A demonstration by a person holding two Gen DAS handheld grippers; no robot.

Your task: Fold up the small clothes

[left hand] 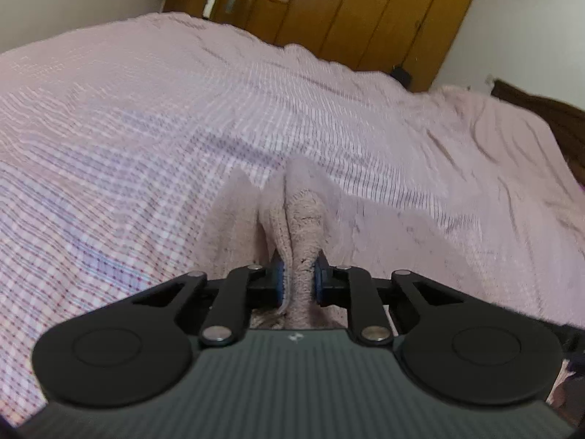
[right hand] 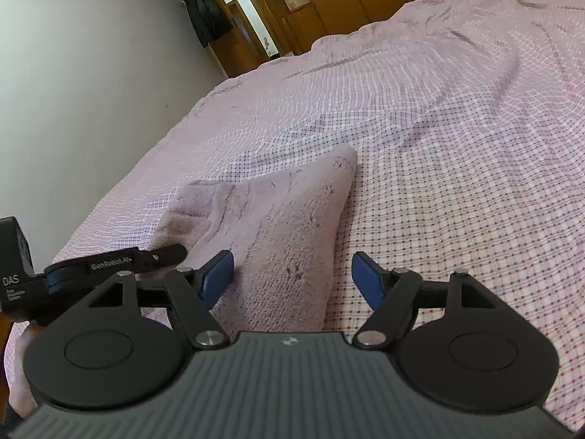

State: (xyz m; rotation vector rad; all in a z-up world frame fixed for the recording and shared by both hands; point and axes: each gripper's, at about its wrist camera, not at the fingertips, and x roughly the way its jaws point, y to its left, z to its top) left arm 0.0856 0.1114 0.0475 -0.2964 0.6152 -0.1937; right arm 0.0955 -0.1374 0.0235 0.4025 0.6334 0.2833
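One fuzzy pink garment [right hand: 278, 226]; two grippers: left [left hand: 299, 281] pinching, right [right hand: 292, 278] spread.

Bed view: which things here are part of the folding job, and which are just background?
In the job:
- fuzzy pink garment
- left claw, pinching its edge
- right claw, open over it

Just there:
- checked bedspread
- wooden wardrobe
- dark coat

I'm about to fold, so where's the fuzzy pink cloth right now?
The fuzzy pink cloth lies on the checked bedspread near the bed's edge, one bunched edge pinched in the left tongs, the open right tongs straddling its near edge.
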